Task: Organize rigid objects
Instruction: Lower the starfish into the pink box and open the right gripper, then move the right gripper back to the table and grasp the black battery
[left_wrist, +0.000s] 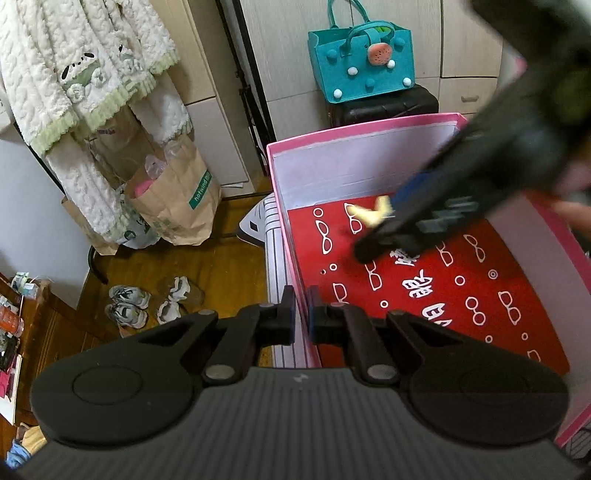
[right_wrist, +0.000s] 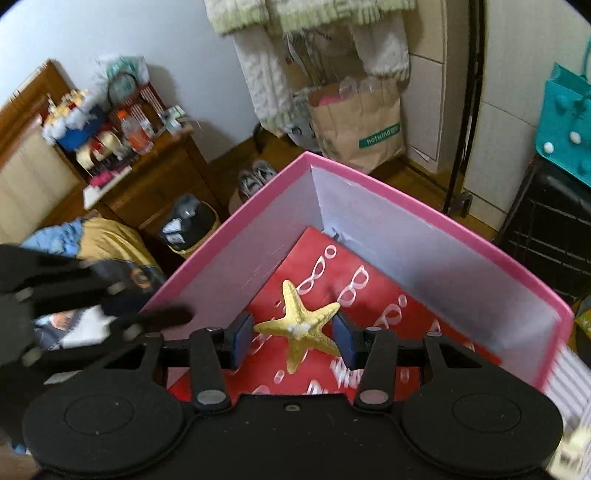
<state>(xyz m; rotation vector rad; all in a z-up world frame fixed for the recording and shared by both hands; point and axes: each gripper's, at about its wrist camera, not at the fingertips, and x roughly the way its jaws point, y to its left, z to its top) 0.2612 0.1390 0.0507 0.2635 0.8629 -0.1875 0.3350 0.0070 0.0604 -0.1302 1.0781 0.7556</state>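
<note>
A pink box (left_wrist: 364, 127) with white inner walls and a red patterned floor sits on a striped surface. My left gripper (left_wrist: 301, 314) is shut on the box's left wall. My right gripper (right_wrist: 295, 338) is inside the box (right_wrist: 436, 212), its blue pads either side of a golden starfish (right_wrist: 299, 326). The pads touch or nearly touch the starfish's arms; I cannot tell whether they grip it. In the left wrist view the right gripper (left_wrist: 380, 236) reaches in from the upper right, blurred, with the starfish (left_wrist: 373, 212) at its tip.
A brown paper bag (left_wrist: 177, 206) and shoes (left_wrist: 127, 306) are on the wooden floor to the left. A teal felt bag (left_wrist: 364, 62) sits on a black case behind the box. A cluttered wooden nightstand (right_wrist: 147, 173) stands far left in the right wrist view.
</note>
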